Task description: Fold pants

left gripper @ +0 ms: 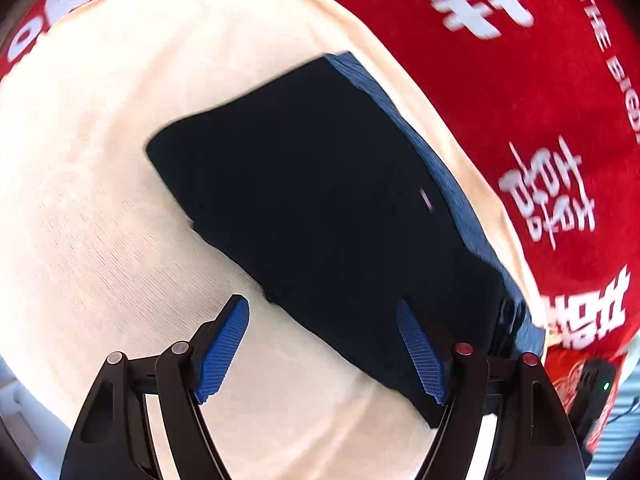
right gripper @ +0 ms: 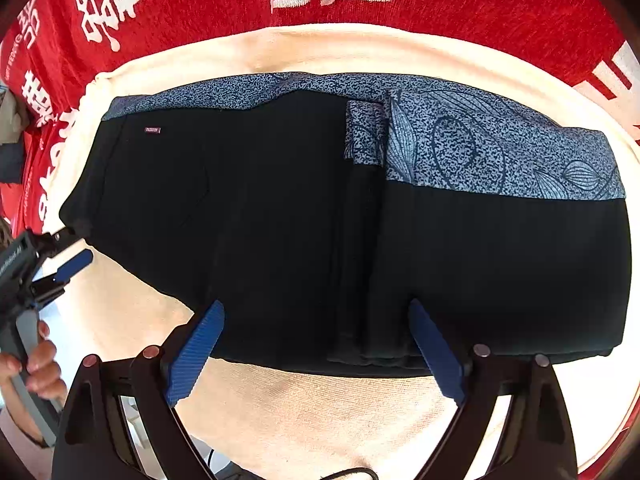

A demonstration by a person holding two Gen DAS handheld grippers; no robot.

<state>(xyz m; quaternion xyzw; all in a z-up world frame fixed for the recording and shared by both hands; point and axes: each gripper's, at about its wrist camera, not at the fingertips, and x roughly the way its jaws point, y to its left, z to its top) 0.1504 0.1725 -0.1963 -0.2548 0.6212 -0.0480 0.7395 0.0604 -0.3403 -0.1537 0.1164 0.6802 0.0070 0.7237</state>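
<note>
Folded pants (right gripper: 304, 220) lie just ahead of both parted, empty grippers.

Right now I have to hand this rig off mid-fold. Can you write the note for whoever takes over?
Left hand-held gripper: open, holding nothing, over the near left edge of the pants.
Right hand-held gripper: open, holding nothing, at the pants' near edge.
Pants: black with a blue patterned layer along the far side, lying folded into a compact rectangle on the cream cloth, which lies on a red printed cloth.
Done: legs look folded over.
Left: judging by the bundle, perhaps one more fold or tidying of edges.
</note>
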